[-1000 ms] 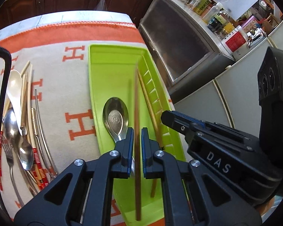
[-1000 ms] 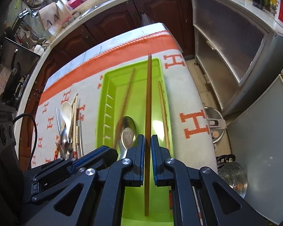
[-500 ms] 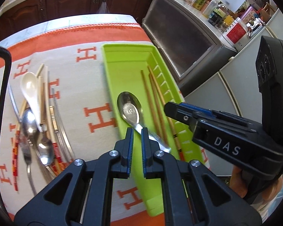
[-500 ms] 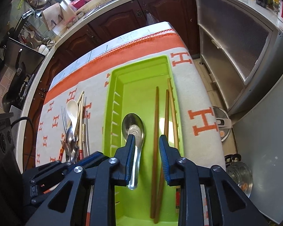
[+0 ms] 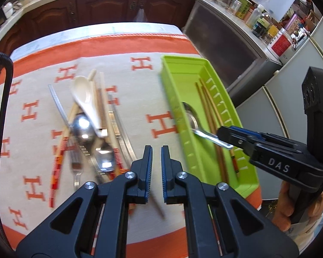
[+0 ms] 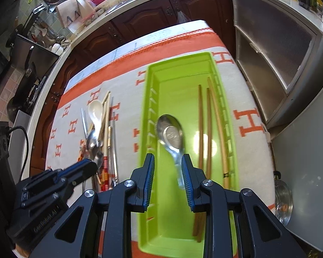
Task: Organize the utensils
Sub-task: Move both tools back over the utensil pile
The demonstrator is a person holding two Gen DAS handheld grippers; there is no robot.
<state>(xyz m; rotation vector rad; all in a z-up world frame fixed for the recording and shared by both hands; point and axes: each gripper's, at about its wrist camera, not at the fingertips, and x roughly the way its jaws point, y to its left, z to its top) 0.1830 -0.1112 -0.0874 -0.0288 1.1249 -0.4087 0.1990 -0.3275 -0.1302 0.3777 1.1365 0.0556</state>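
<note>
Since a second ago both chopsticks have left the claws and now lie in the green tray [image 6: 184, 239], making three chopsticks [image 6: 208, 129] along its right side beside the metal spoon [image 6: 171, 133], while the left claw [image 5: 156, 169] has swung away from the tray to hang over the loose utensil pile [image 5: 92, 129] on the orange-and-cream cloth [image 5: 32, 111] covering the surface. Its jaws stand nearly together with nothing between them. The right claw [image 6: 168, 180] is partly open and empty, above the tray with the spoon's handle showing in the gap below it. The pile is the trouble: a white ceramic spoon [image 5: 85, 101] rests across steel spoons, a fork and striped-handled chopsticks, all crossed and touching. A pinch there could well catch two pieces at once or tip the ceramic spoon off, and dragging a buried piece could scatter the rest toward the cloth's edge. The left jaws would have to open before descending, or they would only push the pile about.
</note>
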